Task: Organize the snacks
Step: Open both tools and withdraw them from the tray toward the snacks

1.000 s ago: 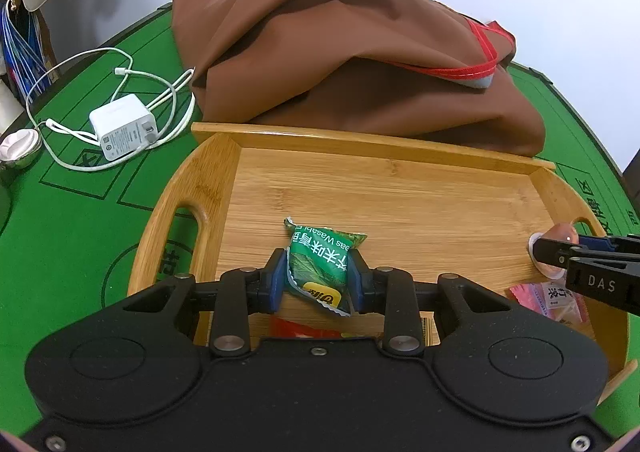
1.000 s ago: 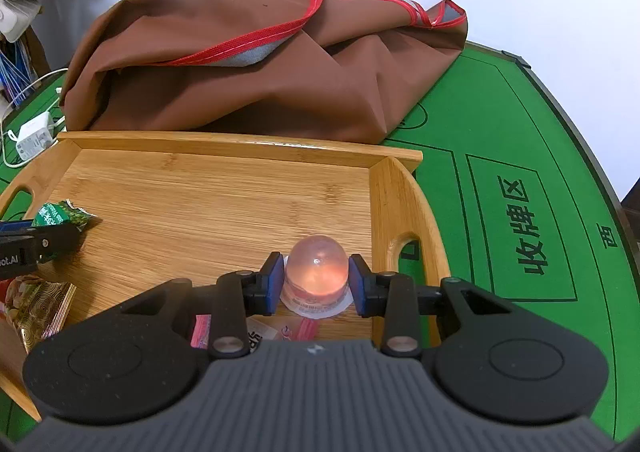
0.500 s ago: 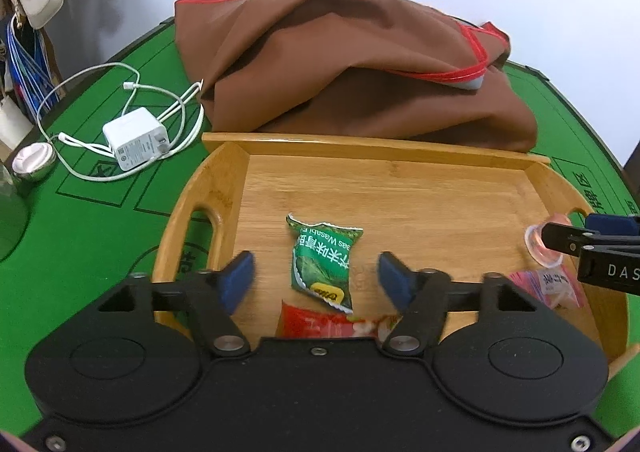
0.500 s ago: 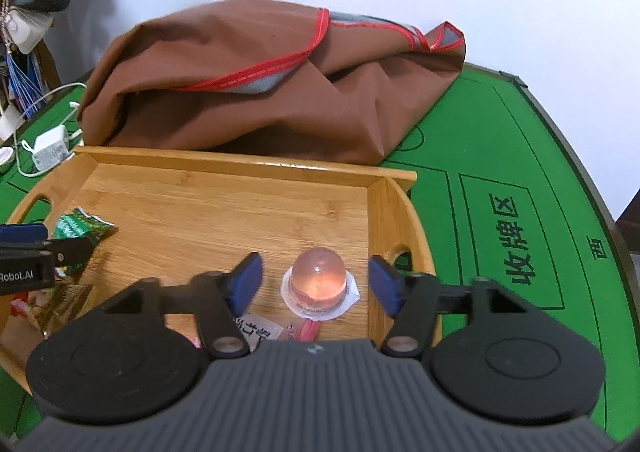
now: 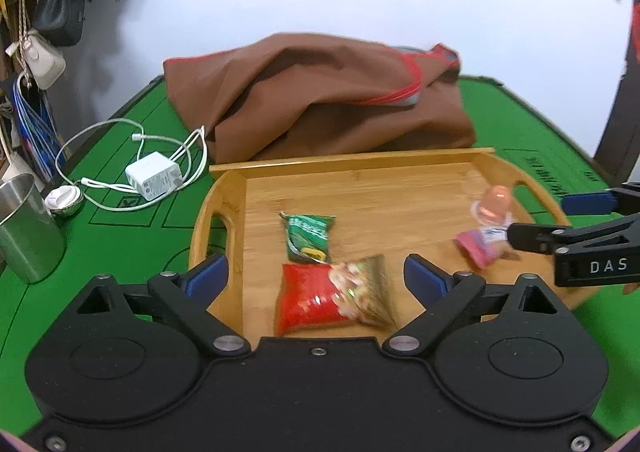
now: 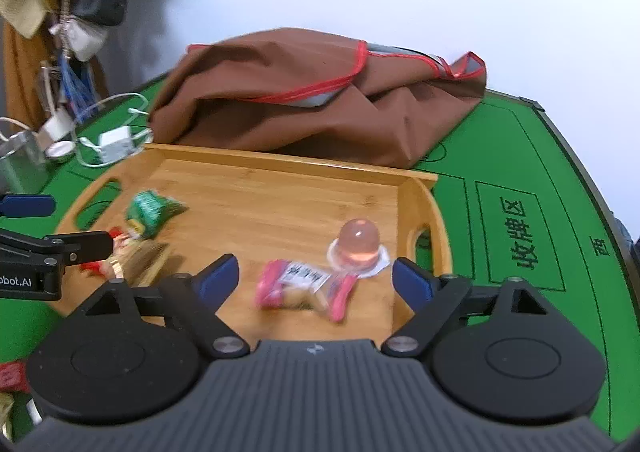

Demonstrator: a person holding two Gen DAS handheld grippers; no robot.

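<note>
A bamboo tray (image 5: 360,166) (image 6: 416,196) lies on the green table and holds the snacks. A green pea packet (image 5: 310,236) (image 6: 150,208) rests near its middle, with a red and gold packet (image 5: 332,296) (image 6: 132,256) in front of it. On the right side of the tray sit a pink jelly cup (image 5: 494,204) (image 6: 358,244) and a pink candy packet (image 5: 478,246) (image 6: 304,284). My left gripper (image 5: 316,276) hangs above the red packet, jaws still opening, pressing on nothing. My right gripper (image 6: 316,276) is pulled back over the candy packet, jaws also opening and empty.
A crumpled brown bag with red trim (image 5: 320,96) (image 6: 316,92) lies behind the tray. Left of the tray are a white charger with its cable (image 5: 154,174), a steel cup (image 5: 24,228) and a small round tin (image 5: 64,198). Bags hang on the left wall.
Both grippers opened, letting go of the green packet and the jelly cup, which stay on the tray. Both then drew back and up, so more of the tray shows.
</note>
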